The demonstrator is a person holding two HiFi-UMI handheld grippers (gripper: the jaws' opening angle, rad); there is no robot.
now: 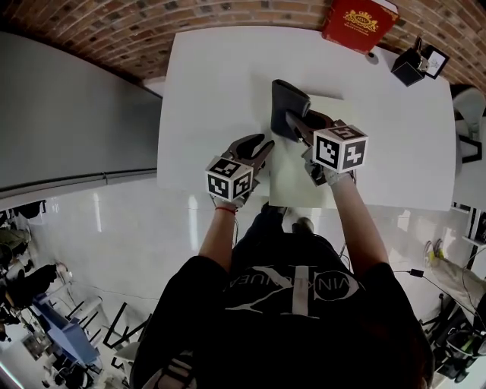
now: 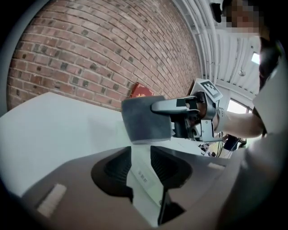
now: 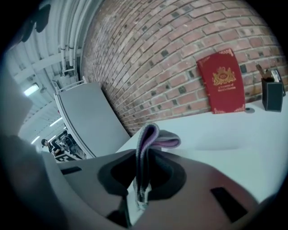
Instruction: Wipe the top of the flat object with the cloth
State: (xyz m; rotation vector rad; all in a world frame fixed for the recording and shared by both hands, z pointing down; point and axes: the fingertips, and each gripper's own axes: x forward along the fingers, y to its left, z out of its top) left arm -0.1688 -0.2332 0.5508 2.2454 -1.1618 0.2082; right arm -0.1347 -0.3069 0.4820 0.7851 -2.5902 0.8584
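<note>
Two tongs are over the white desk [image 1: 213,83] here, one in each hand. The right tongs [image 1: 298,121] are clamped tight on a folded grey cloth [image 1: 287,102] with a purple inner side. In the right gripper view it's pinched flat between the jaws, and the top flops over past the tips. The cloth hangs at the far left corner of the pale cream flat board [image 1: 300,178], which lies near the desk's near edge, right in front of the person. Can't tell if the cloth actually touches the board.

The left tongs [image 1: 260,150] sit at the board's left edge, jaws partway apart and gripping nothing. In the left gripper view the board's pale surface shows through the gap. Whether the tips touch it, no idea.

Over at the far right of the desk, a red book with a gold crest [image 1: 361,21] stands against the brick wall [image 3: 180,49]. A black pen holder [image 1: 410,67] sits near it on the right.
</note>
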